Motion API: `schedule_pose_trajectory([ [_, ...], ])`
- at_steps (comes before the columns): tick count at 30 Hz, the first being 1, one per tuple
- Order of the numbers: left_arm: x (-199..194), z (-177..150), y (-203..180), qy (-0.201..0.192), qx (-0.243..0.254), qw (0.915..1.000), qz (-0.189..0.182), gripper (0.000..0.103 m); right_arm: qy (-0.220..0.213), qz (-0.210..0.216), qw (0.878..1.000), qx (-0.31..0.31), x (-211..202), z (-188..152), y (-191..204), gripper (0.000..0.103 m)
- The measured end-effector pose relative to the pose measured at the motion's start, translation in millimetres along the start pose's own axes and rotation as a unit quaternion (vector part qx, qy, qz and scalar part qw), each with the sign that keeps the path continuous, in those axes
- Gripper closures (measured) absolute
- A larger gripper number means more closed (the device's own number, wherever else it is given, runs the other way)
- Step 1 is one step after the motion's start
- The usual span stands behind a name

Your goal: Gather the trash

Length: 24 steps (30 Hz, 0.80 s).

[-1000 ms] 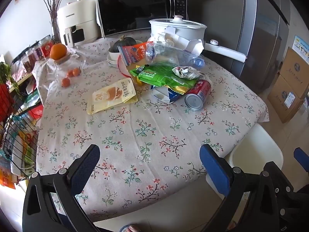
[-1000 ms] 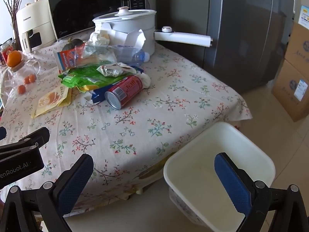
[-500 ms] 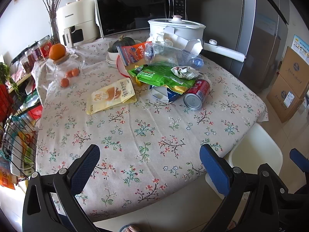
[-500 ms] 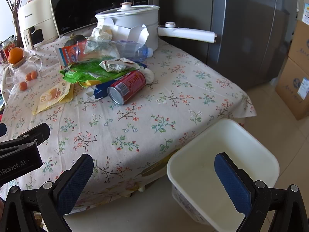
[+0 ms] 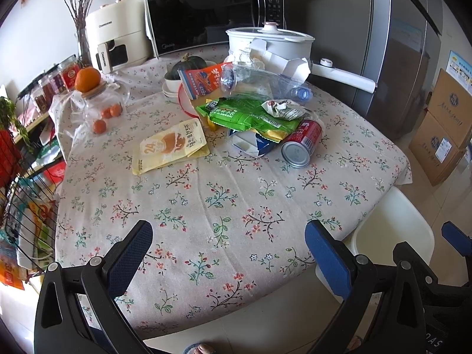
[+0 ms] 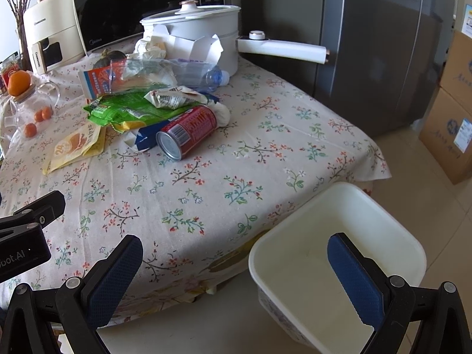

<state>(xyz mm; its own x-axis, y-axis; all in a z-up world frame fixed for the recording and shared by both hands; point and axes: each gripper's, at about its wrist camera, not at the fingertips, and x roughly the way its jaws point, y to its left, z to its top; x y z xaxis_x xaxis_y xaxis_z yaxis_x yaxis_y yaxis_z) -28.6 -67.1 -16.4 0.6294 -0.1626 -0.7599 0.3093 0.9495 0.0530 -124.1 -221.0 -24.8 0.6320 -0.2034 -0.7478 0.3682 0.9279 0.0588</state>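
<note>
A pile of trash lies mid-table on the floral cloth: a red can [image 5: 301, 144] [image 6: 187, 134] on its side, green wrappers [image 5: 250, 115] [image 6: 126, 109], a yellow pouch [image 5: 169, 147] [image 6: 75, 146], a clear plastic bottle [image 5: 259, 84] [image 6: 177, 72], an orange packet [image 5: 203, 82] and a torn white carton [image 5: 283, 59]. A white bin [image 6: 339, 262] [image 5: 392, 233] stands on the floor at the table's near right corner. My left gripper [image 5: 228, 253] is open and empty over the table's near edge. My right gripper [image 6: 236, 268] is open and empty, between table edge and bin.
A white pot [image 5: 270, 39] with a long handle, a microwave [image 5: 215, 14], a cream appliance [image 5: 118, 44] and a glass jar with oranges [image 5: 97, 100] stand at the back. A wire rack [image 5: 23, 206] is left. A grey fridge [image 6: 383, 44] and cardboard boxes [image 5: 442, 129] are right.
Both grippers have drifted slightly forward toward the table; the trash pile sits a little nearer in both views. Jaws stay open and nothing was touched.
</note>
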Motion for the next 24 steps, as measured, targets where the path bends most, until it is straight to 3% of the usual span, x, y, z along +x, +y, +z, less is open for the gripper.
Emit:
schedule_pose_trajectory([
  [5,5.3,4.4,6.1,0.003,-0.01,0.9999,0.002,0.0,0.003,0.013,1.0,-0.022,7.0,8.1,1.9,0.0],
  [10,16.8,15.7,25.8,0.018,-0.033,0.9991,-0.021,0.0,0.052,0.097,0.994,-0.012,36.6,30.0,-7.2,0.0],
  [14,30.3,27.3,53.3,0.023,-0.082,0.996,-0.026,0.0,0.082,0.148,0.985,0.044,59.1,51.5,-27.8,0.0],
  [18,51.8,36.3,75.1,0.051,-0.133,0.9871,-0.073,0.0,0.124,0.182,0.969,0.113,83.3,70.5,-45.6,0.0],
  [24,66.7,69.2,89.2,0.022,-0.193,0.9736,-0.12,0.0,0.179,0.209,0.949,0.152,126.2,91.3,-48.1,0.0],
])
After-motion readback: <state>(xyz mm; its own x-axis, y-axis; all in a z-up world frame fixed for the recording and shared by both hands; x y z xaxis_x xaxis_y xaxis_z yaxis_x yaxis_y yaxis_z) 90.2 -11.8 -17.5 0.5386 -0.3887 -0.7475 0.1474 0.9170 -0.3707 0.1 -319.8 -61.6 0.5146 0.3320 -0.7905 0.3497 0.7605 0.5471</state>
